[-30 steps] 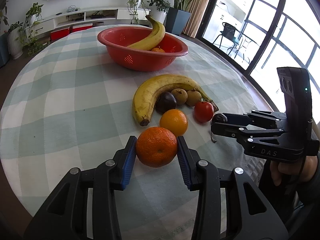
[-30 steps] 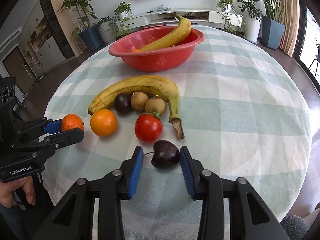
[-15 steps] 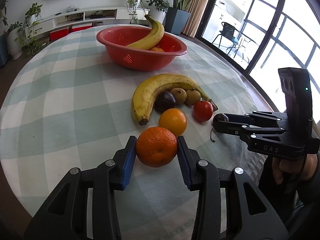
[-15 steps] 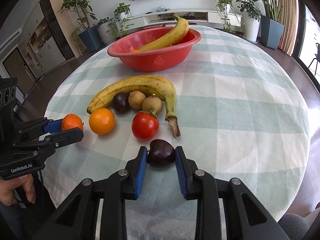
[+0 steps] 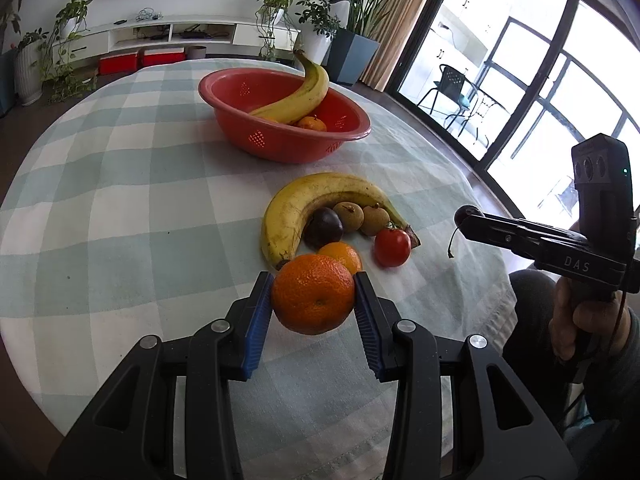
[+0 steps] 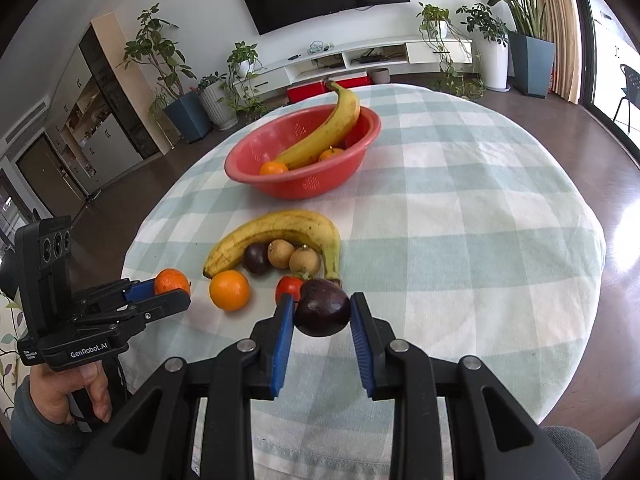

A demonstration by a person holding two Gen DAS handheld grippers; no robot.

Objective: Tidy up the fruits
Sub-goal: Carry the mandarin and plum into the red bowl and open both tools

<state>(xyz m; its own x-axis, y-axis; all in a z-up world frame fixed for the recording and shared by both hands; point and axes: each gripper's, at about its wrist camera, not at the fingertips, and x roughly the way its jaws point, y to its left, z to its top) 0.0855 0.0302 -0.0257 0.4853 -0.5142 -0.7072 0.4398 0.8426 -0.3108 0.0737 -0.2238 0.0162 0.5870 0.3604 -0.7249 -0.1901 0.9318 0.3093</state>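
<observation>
Sunlit living room with a TV wall, potted plants and tall windows surrounds a round table (image 6: 460,184) under a pale green check cloth. At twelve o'clock on it sits a red bowl (image 6: 320,188), already holding a banana (image 6: 332,128) propped against its rim and two small oranges, so it looks to be the collecting place. Nearer the middle a second banana (image 5: 304,208) curves around a dark plum and two brown fruits, cradling them so they cannot roll, with a loose orange (image 6: 229,290) and a tomato (image 5: 392,247) just beside that cluster. Left gripper (image 5: 314,306) has its jaws narrowed onto a mandarin (image 5: 313,299), blue pads pressing each side at its widest part, which suits a round, slippery skin. Right gripper (image 6: 322,314) has its jaws tight on a dark plum (image 6: 323,307), held near the pad tips and clear of the cloth; in the left view its thin stem dangles below. Both fruits are gripped across the middle, probably to keep them from squirting out on the way. Both likely go to the bowl at twelve o'clock, where the leaning banana leaves room on the near side.
</observation>
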